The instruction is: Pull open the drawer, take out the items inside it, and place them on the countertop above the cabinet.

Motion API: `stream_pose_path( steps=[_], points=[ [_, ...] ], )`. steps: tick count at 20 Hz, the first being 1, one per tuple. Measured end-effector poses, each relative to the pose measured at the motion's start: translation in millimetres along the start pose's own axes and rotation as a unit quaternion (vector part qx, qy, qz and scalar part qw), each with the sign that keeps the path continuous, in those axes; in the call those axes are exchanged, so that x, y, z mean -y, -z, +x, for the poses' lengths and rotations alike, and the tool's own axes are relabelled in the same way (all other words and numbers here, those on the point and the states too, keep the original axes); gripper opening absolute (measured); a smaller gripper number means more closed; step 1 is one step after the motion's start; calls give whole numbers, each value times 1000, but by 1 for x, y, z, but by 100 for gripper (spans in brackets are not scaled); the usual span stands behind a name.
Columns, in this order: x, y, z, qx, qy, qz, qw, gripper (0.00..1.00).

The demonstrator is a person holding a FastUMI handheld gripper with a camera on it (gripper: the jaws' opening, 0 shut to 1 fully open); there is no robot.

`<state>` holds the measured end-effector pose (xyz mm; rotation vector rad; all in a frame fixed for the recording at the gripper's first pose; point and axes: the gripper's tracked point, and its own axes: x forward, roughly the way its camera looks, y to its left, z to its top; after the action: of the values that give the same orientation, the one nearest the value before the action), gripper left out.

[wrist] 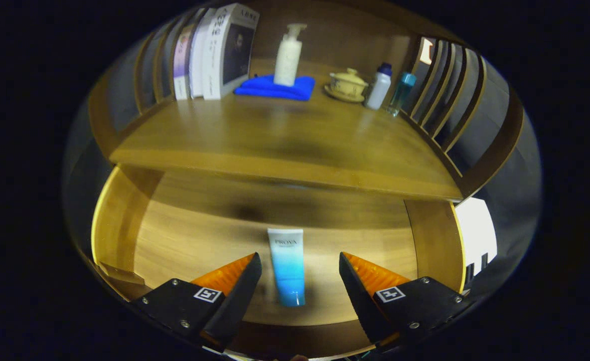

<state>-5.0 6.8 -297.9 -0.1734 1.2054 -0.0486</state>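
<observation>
From my seat at the controls I saw the drawer [124, 220] pulled out beneath the countertop [285, 145], its wooden floor lit and in plain sight. One tube [287, 265] lay flat on that floor, white at the end nearer the countertop and shading to blue at the end nearer me. I had the gripper [300, 273] held above it with the fingers spread wide; the tube sat in the gap between them, touched by neither finger as far as I could judge. How high the fingers stood over the tube I could not tell.

Taking the tube as my mark, the countertop ran across above and beyond it. Far back on it, straight beyond the tube, a white pump bottle [289, 55] stood upright on a folded blue cloth [275, 88]. Left of that cloth stood a row of books [214, 55]. Right of the cloth sat a lidded cup [347, 82] on a saucer, then a white bottle [379, 86] with a dark cap, and just beside it a slim teal bottle [401, 93]. Slatted wooden rails [450, 95] closed the countertop on either side.
</observation>
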Motion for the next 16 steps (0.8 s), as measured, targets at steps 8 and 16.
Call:
stream_pose_path(
  steps=[8,16],
  points=[
    [-3,17,20,-75,-39,25,996,93],
    [-15,32,42,-113,-72,38,990,66]
  ],
)
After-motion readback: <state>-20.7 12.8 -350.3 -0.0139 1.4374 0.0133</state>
